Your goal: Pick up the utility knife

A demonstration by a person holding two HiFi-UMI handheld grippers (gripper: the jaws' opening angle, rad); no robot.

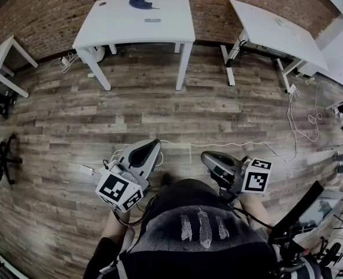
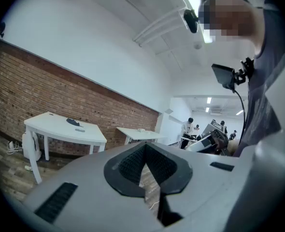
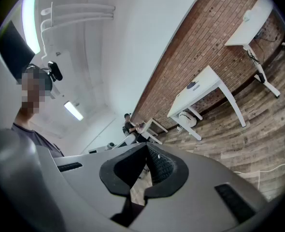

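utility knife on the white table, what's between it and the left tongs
Head view: only wood floor and the white table's front edge lie between the left tongs and the utility knife.

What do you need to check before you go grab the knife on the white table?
1. Knife in sight: ok. A small grey thing, likely the knife, lies on the white table.
2. Left gripper empty: ok, nothing is between its jaws.
3. Right gripper empty: ok, nothing is between its jaws.
4. Jaws apart for grabbing: not ok, both are shut.
5. Close enough to reach: not ok, the table stands far off across the floor.
6. Blade tucked in: cannot tell, the knife is too small to see.
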